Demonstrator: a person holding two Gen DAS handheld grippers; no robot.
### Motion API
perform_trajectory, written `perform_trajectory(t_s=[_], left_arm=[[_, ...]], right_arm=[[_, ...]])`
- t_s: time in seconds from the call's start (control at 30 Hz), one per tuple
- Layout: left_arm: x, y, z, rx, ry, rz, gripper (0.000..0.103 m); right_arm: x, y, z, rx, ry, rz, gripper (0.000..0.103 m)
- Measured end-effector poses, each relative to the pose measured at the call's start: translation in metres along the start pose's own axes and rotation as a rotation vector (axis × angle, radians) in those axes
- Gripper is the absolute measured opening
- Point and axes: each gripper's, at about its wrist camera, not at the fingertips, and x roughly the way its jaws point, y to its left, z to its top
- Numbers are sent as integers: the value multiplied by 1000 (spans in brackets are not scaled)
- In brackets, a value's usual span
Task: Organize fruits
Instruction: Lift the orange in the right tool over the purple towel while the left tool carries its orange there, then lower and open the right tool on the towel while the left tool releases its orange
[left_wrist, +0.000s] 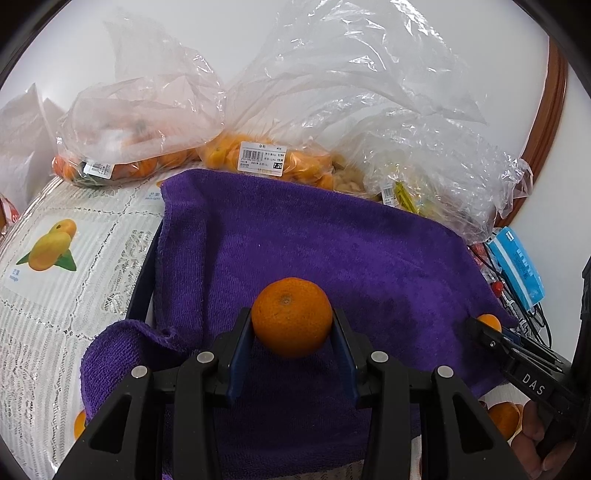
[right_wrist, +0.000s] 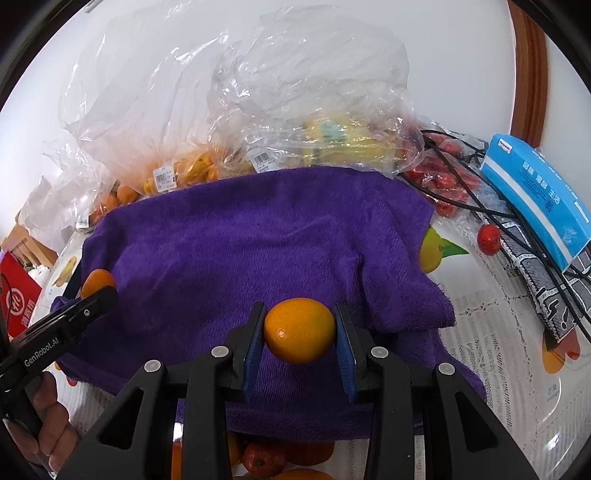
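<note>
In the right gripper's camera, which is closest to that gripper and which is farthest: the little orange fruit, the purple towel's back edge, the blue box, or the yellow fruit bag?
1. The little orange fruit, held between the right gripper fingers.
2. The purple towel back edge, straight ahead.
3. The blue box on the far right and the yellow fruit bag behind the towel: too close to call.

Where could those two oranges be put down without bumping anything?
The purple towel is bare in its middle, ahead of both held oranges. Its far edge is crowded with bagged fruit; the right side holds cables and a blue box.
</note>
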Motion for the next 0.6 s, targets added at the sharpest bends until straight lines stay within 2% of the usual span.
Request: perform_trajectory(t_s=[0.6], left_arm=[[-1, -2, -2, 12, 1, -1, 40]], right_arm=[[2, 1, -1, -4, 9, -5, 36]])
